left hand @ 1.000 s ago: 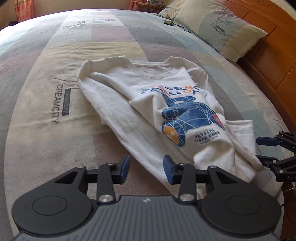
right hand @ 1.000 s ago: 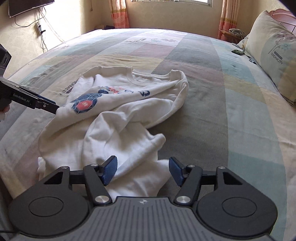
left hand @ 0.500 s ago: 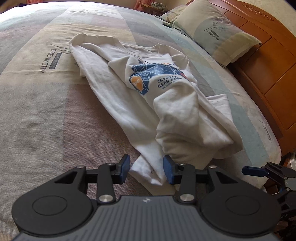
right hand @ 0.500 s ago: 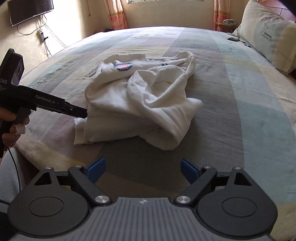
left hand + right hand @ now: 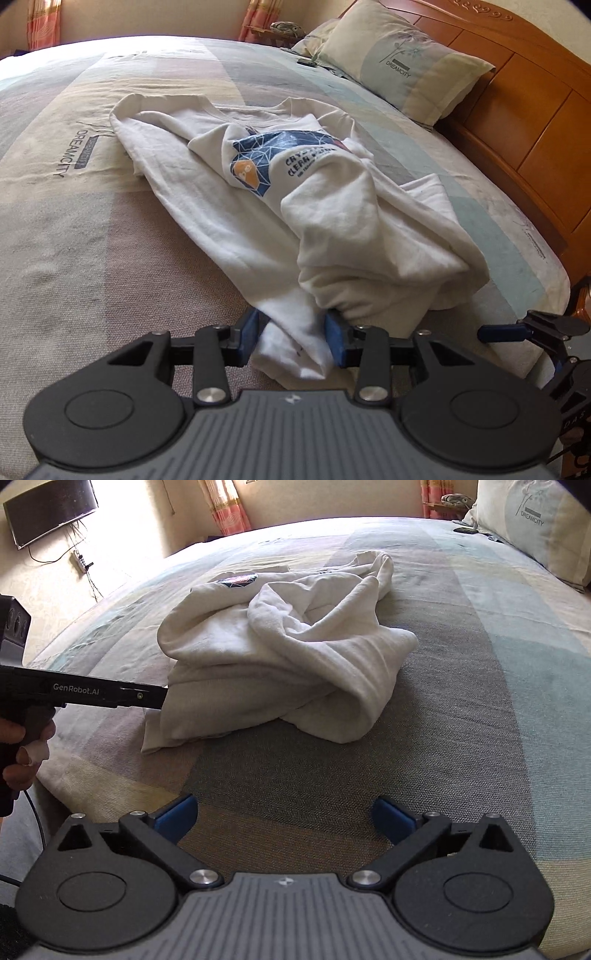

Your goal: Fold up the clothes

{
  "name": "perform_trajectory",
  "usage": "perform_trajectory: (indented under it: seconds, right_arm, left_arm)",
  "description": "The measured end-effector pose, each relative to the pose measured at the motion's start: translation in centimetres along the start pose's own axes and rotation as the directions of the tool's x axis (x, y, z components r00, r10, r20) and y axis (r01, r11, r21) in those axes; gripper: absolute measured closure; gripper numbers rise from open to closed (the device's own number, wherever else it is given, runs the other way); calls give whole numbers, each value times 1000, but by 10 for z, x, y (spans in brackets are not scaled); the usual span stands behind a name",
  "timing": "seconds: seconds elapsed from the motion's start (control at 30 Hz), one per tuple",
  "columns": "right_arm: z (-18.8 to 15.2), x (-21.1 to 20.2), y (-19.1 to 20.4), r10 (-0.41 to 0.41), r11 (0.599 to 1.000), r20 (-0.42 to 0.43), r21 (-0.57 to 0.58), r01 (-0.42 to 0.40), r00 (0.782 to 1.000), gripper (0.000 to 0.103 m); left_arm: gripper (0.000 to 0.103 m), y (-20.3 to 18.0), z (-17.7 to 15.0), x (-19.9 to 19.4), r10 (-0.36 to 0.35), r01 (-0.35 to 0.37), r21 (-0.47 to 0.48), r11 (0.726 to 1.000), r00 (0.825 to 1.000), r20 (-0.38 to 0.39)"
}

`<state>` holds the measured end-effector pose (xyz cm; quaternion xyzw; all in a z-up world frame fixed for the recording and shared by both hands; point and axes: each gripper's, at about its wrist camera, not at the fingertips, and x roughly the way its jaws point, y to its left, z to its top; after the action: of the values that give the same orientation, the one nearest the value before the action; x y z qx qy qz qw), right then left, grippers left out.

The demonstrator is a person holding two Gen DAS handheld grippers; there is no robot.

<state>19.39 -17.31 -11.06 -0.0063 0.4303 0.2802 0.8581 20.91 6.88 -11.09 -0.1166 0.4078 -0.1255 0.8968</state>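
Two grippers worked a white sweatshirt (image 5: 332,221) crumpled on the bed (image 5: 74,240): left gripper (image 5: 291,334) clamped its hem at six o'clock; right gripper (image 5: 284,818) was spreading wide, empty.

You get soft daylight in both views. In the right wrist view the wall (image 5: 122,535) at 11 o'clock is burnt out white by glare. The shirt (image 5: 332,229) throws only weak shadows. Straight lines bend at the edges, the corners are black, and the near gripper bodies look slightly blurred.
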Motion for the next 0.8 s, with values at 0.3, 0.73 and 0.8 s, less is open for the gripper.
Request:
perform_trajectory:
  seconds: [0.3,0.73,0.8]
  right_arm:
    - [-3,-3,-3,8,1000,5,1,-8,1000,0]
    - [17,-25,7,189,977,80,83,-196,979,0]
    - [19,-26,12,190,978,89,71,-197,978,0]
  left_arm:
    - [66,36,11,14,-115,121,-253,960,993,39]
    - [66,48,11,29,-215,226,-325,918,974,69]
    - [67,51,14,36,-235,250,-358,900,968,84]
